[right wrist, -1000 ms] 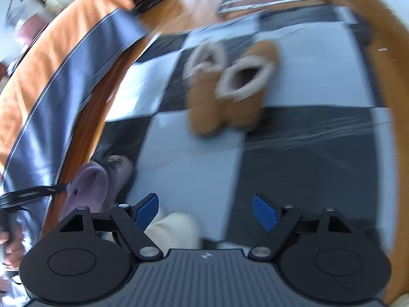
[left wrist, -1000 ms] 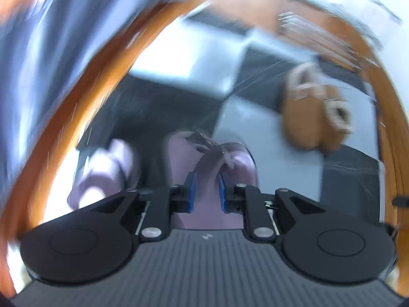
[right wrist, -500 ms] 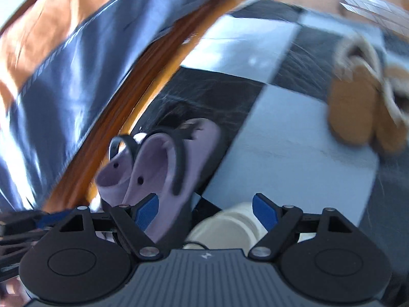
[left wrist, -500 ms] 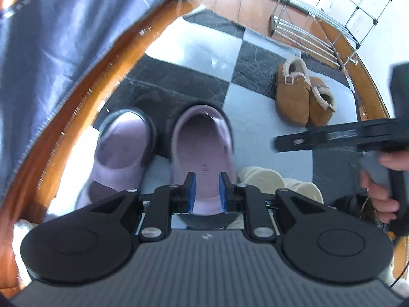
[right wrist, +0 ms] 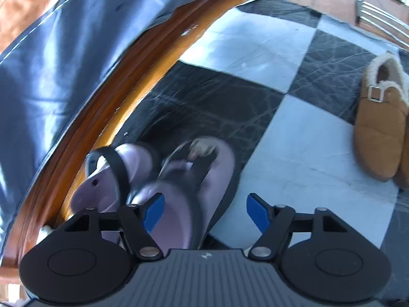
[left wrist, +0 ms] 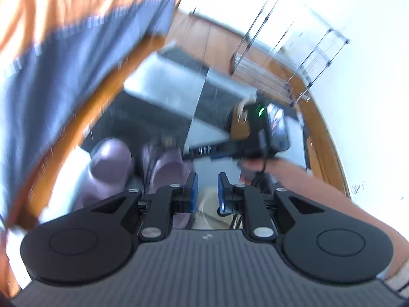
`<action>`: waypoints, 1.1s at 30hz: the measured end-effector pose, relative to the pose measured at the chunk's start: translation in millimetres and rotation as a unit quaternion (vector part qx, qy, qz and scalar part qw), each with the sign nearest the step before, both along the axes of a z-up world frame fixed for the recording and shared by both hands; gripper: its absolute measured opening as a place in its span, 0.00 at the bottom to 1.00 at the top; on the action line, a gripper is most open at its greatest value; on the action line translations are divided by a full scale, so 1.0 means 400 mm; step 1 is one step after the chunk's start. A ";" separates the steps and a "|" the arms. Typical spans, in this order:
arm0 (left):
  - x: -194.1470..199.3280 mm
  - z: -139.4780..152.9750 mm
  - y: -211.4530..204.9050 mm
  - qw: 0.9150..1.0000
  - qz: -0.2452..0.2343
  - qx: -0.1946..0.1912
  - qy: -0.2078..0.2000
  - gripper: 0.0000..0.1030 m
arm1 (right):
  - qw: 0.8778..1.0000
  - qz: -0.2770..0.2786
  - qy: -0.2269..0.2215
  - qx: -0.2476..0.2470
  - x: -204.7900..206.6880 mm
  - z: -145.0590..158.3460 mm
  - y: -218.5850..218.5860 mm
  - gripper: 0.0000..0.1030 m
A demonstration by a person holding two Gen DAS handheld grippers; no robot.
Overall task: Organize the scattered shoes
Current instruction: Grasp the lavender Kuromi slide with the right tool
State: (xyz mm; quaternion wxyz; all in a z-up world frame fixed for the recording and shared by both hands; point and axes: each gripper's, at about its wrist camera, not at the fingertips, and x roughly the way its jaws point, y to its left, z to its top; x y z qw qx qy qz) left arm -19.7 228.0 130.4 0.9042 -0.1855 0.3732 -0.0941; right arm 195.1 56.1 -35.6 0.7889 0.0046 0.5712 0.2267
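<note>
Lilac clogs (right wrist: pixel 179 217) side by side on checkered floor (right wrist: pixel 294 133), toes towards the right wrist camera, black heel straps up, left one hard against a curved wooden edge (right wrist: pixel 143 107). Right tool (right wrist: pixel 204 207) directly above the clogs, pointing steeply down; jaws just been closing, yet blue pads well apart and pressing on nothing, the right-hand clog lying partly in the gap below. Left tool (left wrist: pixel 206 192) just right of the clogs in its own blurred view, closed to a narrow slit, nothing between the pads; something cream (left wrist: pixel 207 204) on the floor beneath, too blurred to name. Bare forearm (left wrist: pixel 319 192) and hand (left wrist: pixel 253 166) to the right of the clogs, carrying the right tool. Blue cloth (right wrist: pixel 64 64) hanging over the wooden edge, left of the clogs. Tan fleece-lined slippers (right wrist: pixel 378 133) as a neat pair well apart from the clogs, farther right across the tiles. Wire shoe rack (left wrist: pixel 294 51) beyond the clogs, against a white wall.
</note>
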 end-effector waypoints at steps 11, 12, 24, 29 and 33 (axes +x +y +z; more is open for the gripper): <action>0.016 -0.171 0.059 0.982 0.044 0.048 0.175 0.16 | 0.998 -0.007 0.052 0.035 -0.030 -0.072 -0.004 0.73; 0.014 -0.187 0.066 0.981 0.043 0.041 0.182 0.16 | 0.998 0.007 0.051 0.028 -0.042 -0.077 0.008 0.74; -0.010 -0.185 0.027 0.979 0.045 0.130 0.153 0.22 | 0.999 -0.023 0.026 -0.005 -0.078 -0.175 0.078 0.43; -0.018 -0.185 0.031 0.977 0.043 0.137 0.157 0.22 | 0.979 -0.173 0.083 0.071 -0.086 -0.179 -0.011 0.33; -0.024 -0.186 0.039 0.973 0.051 0.152 0.164 0.27 | 0.917 -0.293 0.189 0.193 -0.110 -0.200 -0.114 0.30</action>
